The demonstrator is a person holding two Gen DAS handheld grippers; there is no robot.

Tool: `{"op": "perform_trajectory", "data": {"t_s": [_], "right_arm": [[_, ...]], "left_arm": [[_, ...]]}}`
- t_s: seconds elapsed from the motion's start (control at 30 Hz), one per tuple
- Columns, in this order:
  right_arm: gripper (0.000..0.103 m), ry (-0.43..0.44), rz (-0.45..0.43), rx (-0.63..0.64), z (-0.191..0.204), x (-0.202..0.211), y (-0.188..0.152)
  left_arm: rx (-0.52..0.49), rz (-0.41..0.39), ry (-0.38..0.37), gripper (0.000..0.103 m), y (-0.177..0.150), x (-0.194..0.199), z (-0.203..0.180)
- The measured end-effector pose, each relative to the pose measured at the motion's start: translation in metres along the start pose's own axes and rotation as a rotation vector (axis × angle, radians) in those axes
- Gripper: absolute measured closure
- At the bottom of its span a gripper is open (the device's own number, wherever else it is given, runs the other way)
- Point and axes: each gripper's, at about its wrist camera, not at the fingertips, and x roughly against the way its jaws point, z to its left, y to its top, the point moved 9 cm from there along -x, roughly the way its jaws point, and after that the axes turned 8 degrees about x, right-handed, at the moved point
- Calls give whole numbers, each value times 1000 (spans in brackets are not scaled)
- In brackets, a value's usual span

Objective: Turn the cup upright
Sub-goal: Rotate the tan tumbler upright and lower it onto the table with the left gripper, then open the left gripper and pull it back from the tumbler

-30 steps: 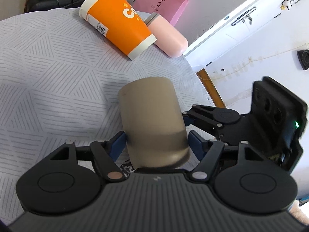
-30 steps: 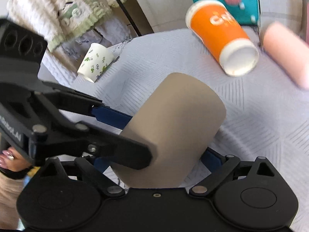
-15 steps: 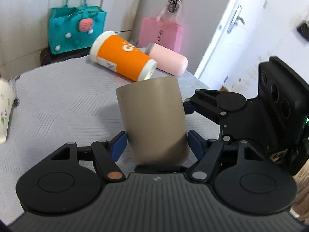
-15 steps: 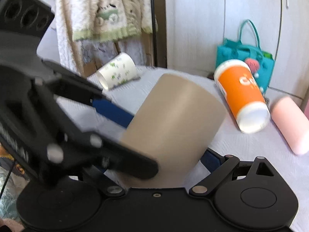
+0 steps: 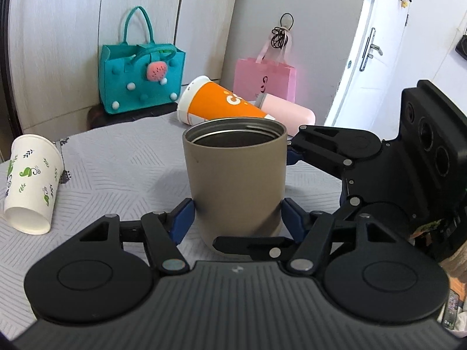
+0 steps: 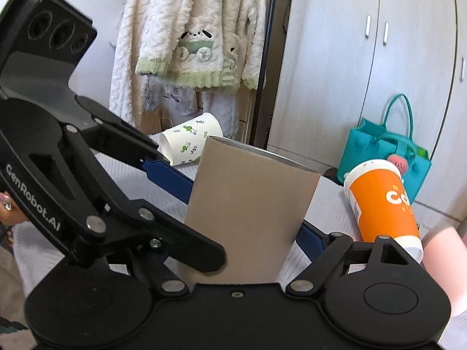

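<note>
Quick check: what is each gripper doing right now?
Left gripper: closed on the tan cylindrical metal-lined cup, low on its sides.
Right gripper: closed on the same cup, jaws against opposite sides.

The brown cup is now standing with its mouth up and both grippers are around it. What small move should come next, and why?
Probably open both grippers and back away. The brown cup stands upright on the table, open mouth up, so the flip looks done. The left gripper and right gripper both clamp its lower wall.

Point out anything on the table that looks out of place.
Three cups lie tipped on their sides: the orange cup, the pink tumbler behind it, and the leaf-print cup. The tan cup stands upright between both grippers.
</note>
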Motion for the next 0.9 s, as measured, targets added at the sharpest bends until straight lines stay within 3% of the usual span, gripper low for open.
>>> {"op": "perform_trajectory", "data": {"t_s": [0.2,0.43,0.63,0.9], "right_arm": [[15,-42,-62,15,-1,1,2],[18,-50,-70,-13,-8,-4,-1],[18,-61,-65,35,-2,-4,-1],[14,-92,-32,20,0,11,1]], "left_arm": [[-105,-120,61,39,4,8,-10],[-80,-106,50,39,3,3,-6],[-37,-95,49,38,1,6,-4],[19,-118,75,29,1,17,1]]}}
